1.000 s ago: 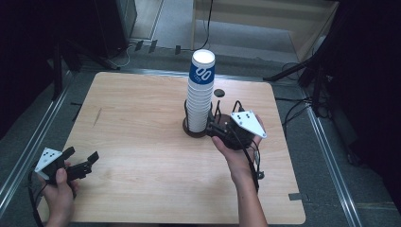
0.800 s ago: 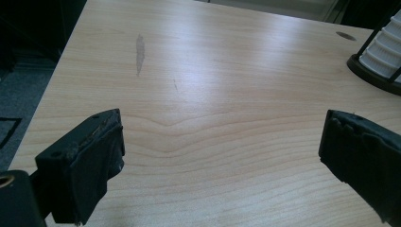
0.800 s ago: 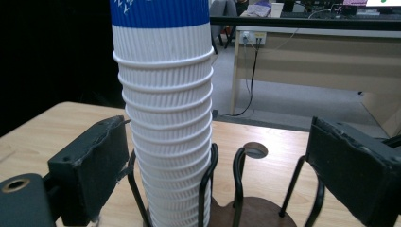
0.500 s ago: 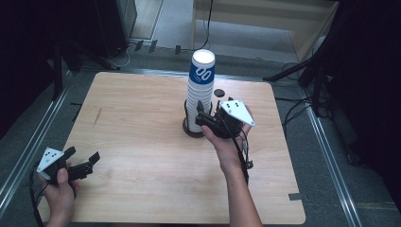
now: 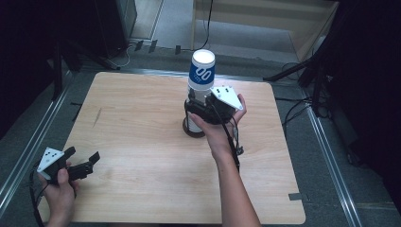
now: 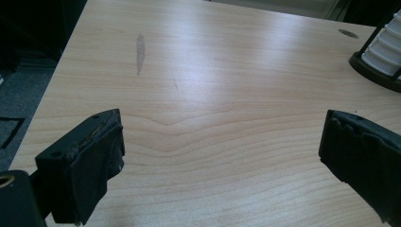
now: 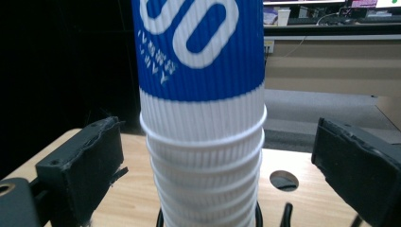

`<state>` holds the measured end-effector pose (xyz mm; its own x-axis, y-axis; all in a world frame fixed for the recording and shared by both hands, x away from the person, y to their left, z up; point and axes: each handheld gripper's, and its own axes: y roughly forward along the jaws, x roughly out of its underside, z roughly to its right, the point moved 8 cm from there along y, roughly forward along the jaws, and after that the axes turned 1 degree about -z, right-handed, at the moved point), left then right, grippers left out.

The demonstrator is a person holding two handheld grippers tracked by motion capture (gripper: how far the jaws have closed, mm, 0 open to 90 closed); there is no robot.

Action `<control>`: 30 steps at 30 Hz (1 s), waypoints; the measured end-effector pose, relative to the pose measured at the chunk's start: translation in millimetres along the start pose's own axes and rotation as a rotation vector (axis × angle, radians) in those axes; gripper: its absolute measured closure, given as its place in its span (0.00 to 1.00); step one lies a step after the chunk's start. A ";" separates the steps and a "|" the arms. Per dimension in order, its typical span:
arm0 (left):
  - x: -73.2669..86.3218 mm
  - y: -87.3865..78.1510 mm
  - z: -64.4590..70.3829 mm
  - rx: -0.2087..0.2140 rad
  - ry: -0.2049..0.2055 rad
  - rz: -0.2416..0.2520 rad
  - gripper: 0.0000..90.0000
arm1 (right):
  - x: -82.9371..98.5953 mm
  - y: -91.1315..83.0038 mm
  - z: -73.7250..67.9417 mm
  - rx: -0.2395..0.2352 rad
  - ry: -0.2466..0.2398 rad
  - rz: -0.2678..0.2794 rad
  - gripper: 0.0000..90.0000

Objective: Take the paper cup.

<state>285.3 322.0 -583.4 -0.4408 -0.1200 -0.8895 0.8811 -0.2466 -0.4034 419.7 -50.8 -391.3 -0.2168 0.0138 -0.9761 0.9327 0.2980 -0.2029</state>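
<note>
Tall stack of ribbed white paper cups (image 5: 200, 85), topmost one banded blue with white lettering, standing upright in a dark round wire holder (image 5: 193, 130) a little beyond the middle of the pale wooden table (image 5: 142, 132). Right gripper (image 5: 201, 109) brought up against the near side of that stack, just above the holder, jaws spread wide with the cups framed between them and no contact yet. Likely reason for that height: lined up on the lower rims, perhaps to steady the nested cups or to take hold of the pile, though which cup is meant cannot be told. Grey three-cornered plate (image 5: 227, 97) tipped up and to the right of the stack, so the hand is turned roughly level.

Left gripper (image 5: 78, 168) parked well away from the stack, down by the near left corner of the table, jaws also apart and holding nothing. Probably waiting for its turn.

Right gripper view, close in: each rolled rim of the stack (image 7: 205, 156) countable, blue band overhead, a round hole in the tabletop (image 7: 283, 180) just behind the stack, clear daylight on both sides between pads and cups. High view gives none of that gap, but supplies the whole layout. Left gripper view: bare wood grain, a grey scuff (image 6: 140, 47), and the holder's edge (image 6: 373, 75) off in the far right corner.
</note>
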 end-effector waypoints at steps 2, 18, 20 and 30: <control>0.1 0.2 0.1 0.002 0.002 -0.003 0.02 | -3.5 6.6 -1.8 0.006 -0.007 0.004 0.03; 0.1 0.6 0.1 0.020 -0.007 -0.009 0.02 | -23.3 24.7 -6.7 0.016 -0.005 0.058 0.09; 0.1 0.7 0.1 0.023 -0.008 -0.009 0.02 | -25.4 28.7 -7.6 0.034 -0.008 0.052 0.10; 0.2 0.8 0.0 0.031 -0.014 -0.012 0.02 | -20.6 43.7 -7.8 0.053 0.012 0.030 0.16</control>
<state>285.9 321.7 -583.9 -0.4541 -0.1297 -0.8815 0.8701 -0.2774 -0.4074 462.6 -30.6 -379.5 -0.1915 0.0333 -0.9809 0.9528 0.2463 -0.1776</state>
